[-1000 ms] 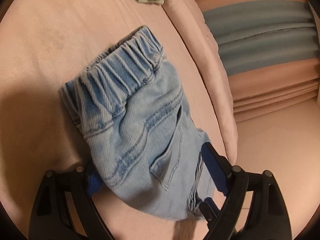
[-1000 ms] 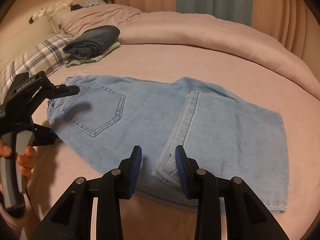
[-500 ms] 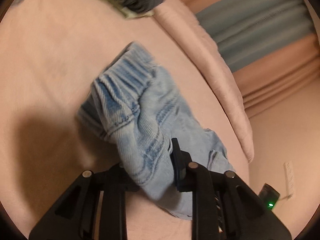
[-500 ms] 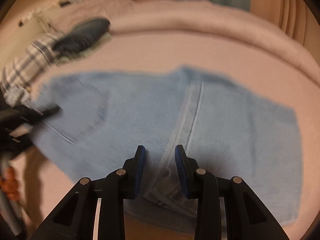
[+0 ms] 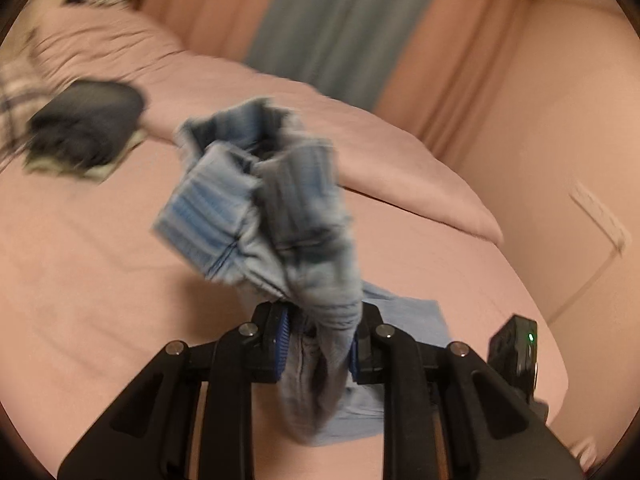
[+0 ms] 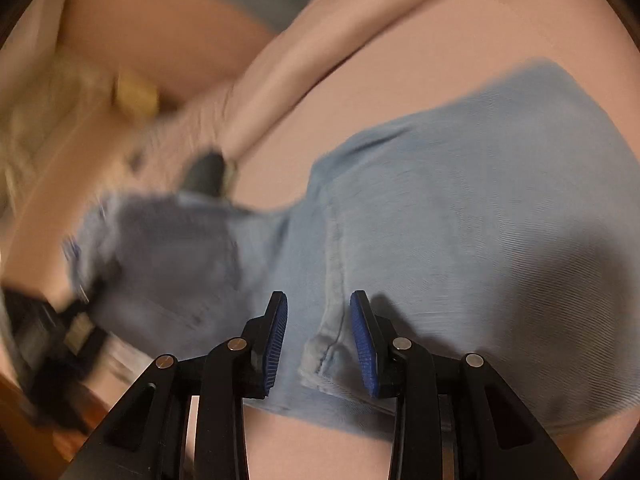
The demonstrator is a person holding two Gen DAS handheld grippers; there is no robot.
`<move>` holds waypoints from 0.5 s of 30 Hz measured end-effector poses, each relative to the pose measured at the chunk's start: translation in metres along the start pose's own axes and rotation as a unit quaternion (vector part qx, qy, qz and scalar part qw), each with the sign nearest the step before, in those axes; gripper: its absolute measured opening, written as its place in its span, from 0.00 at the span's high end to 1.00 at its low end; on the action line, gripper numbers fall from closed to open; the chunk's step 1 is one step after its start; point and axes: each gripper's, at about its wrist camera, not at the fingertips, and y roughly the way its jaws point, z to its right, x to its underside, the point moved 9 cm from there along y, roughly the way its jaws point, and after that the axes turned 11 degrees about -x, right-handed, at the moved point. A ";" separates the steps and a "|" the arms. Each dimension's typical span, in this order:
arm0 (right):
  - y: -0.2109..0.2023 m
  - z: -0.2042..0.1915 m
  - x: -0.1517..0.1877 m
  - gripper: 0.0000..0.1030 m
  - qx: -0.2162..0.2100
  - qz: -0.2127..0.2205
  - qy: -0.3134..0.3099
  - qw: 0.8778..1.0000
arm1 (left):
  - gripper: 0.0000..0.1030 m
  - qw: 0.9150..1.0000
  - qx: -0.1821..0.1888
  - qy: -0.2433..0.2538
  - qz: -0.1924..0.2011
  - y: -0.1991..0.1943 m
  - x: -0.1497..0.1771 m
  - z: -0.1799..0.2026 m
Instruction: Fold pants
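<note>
The light blue denim pants [image 5: 280,216] are bunched at the elastic waistband and lifted off the pink bed [image 5: 80,280]. My left gripper [image 5: 320,340] is shut on the waist end of the pants, which droops over its jaws. In the right wrist view the pants [image 6: 460,220] lie partly folded on the bed, with a leg hem seam [image 6: 328,352] between the jaws. My right gripper [image 6: 319,344] stands open around that hem edge, not clamped. The left gripper [image 6: 60,340] shows blurred at the far left of that view.
A dark folded garment stack [image 5: 88,124] lies at the back left of the bed. A rolled pink duvet [image 5: 360,148] runs along the far side. Plaid pillows [image 5: 16,92] sit at the far left. Curtains [image 5: 340,20] and a wall stand behind.
My left gripper closed on the waistband end and lifted it up off the bed. My right gripper stayed open over the leg hem while its view swung and tilted.
</note>
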 end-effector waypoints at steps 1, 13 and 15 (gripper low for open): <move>-0.010 0.004 -0.004 0.66 -0.014 0.014 0.019 1.000 | 0.79 1.000 0.007 0.018 -0.002 0.002 0.003 0.016; -0.092 0.053 -0.018 0.48 -0.188 0.145 0.225 0.945 | 0.67 0.966 0.022 0.217 -0.140 0.081 0.121 0.126; -0.091 0.053 -0.016 0.47 -0.205 0.146 0.232 0.940 | 0.49 0.961 0.022 0.237 -0.139 0.079 0.127 0.125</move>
